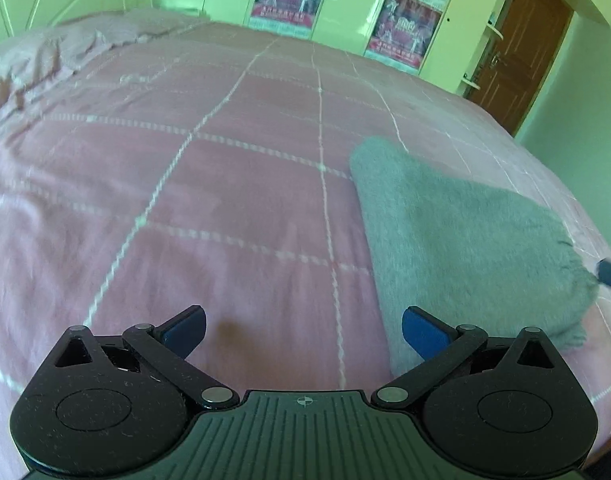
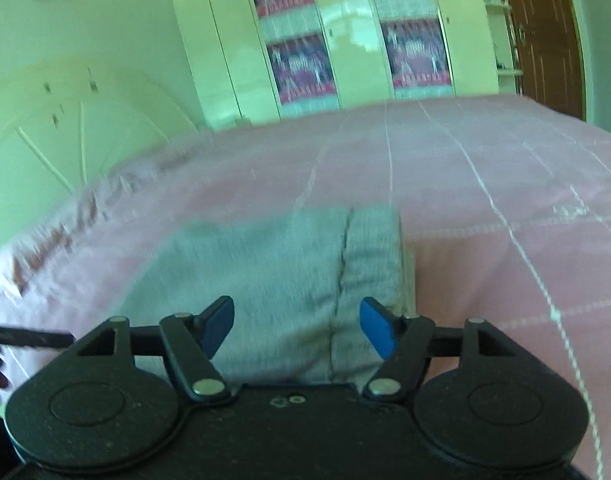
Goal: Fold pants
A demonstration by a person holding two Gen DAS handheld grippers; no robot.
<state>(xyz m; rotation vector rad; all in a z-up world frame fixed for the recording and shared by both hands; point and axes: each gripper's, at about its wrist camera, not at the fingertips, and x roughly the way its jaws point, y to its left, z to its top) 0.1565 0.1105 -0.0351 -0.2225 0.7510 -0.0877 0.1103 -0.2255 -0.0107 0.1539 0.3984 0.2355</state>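
Both my tools wide open, nothing held: left gripper (image 1: pixel 304 332) over bare pink bedspread (image 1: pixel 225 184), right gripper (image 2: pixel 297 326) above the grey pants (image 2: pixel 273 276). Pants lie folded flat, lower right in left view; fold looks done, so I've let go.

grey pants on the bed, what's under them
The folded grey pants lie on the pink checked bedspread, which shows all around them. Whatever sits directly beneath the cloth is covered, so nothing else can be confirmed.
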